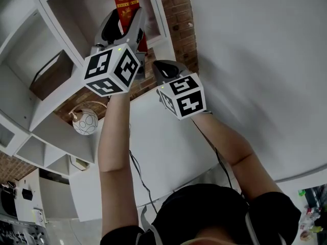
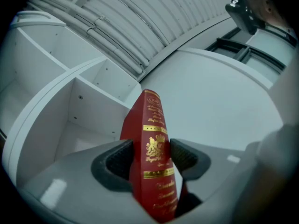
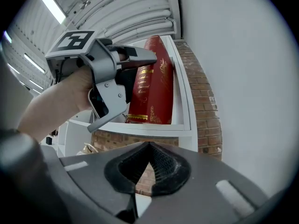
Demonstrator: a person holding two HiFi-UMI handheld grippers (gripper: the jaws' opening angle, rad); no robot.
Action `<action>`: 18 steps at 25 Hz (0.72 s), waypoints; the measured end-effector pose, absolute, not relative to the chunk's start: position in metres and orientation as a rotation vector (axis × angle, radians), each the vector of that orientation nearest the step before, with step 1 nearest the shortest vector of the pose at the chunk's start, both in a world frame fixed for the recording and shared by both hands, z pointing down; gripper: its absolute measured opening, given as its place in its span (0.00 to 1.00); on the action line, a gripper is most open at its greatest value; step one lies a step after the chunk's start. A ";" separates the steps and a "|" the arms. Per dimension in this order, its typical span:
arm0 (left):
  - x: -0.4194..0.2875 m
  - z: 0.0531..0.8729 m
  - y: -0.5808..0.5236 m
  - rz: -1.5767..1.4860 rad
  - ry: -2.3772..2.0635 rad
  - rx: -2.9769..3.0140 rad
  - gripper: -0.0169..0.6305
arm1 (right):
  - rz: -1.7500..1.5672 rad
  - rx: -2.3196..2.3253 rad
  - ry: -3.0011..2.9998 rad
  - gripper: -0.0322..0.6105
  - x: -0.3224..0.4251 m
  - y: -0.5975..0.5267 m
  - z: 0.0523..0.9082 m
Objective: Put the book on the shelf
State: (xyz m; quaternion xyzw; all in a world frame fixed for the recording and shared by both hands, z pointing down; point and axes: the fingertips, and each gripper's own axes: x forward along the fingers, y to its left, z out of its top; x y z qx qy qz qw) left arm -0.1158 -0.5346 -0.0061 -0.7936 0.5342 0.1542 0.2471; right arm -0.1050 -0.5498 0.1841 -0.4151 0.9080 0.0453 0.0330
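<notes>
Left gripper view: 1 red book is pinched by the left claw, with one pad pressed on each cover and the spine turned to the camera. Gold script, 1 gold crest and gold bands are printed on the spine. The script is too small to be read. The book is held upright, slightly tilted, in front of the white shelf, whose open compartments are seen behind it.

Right gripper view: the right claw is pressed together, with nothing between the pads. It is held below the shelf, well apart from it. The book is seen inside the end compartment of the shelf, the one next to the brick wall. Its lower edge is at the shelf board, but contact can't be confirmed. The left claw is carried by 1 hand in front of that compartment.

Head view: 2 marker cubes are counted, one per claw. They carry black-and-white squares only, no readable text. 1 brown box is seen in another shelf compartment. 1 round white globe is seen against the brick under the shelf. The gold writing on the book can't be read here either.
</notes>
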 end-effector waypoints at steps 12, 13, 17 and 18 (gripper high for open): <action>-0.127 -0.011 -0.566 0.529 1.505 -2.161 0.39 | 0.131 -1.320 2.795 0.05 -0.094 -0.556 0.190; -0.127 -0.011 -0.568 0.536 1.507 -2.158 0.39 | 0.129 -1.324 2.795 0.05 -0.094 -0.556 0.191; -0.126 -0.010 -0.580 0.529 1.528 -2.133 0.39 | 0.126 -1.340 2.794 0.05 -0.090 -0.559 0.195; -0.125 -0.010 -0.583 0.523 1.535 -2.127 0.39 | 0.126 -1.344 2.794 0.05 -0.090 -0.560 0.196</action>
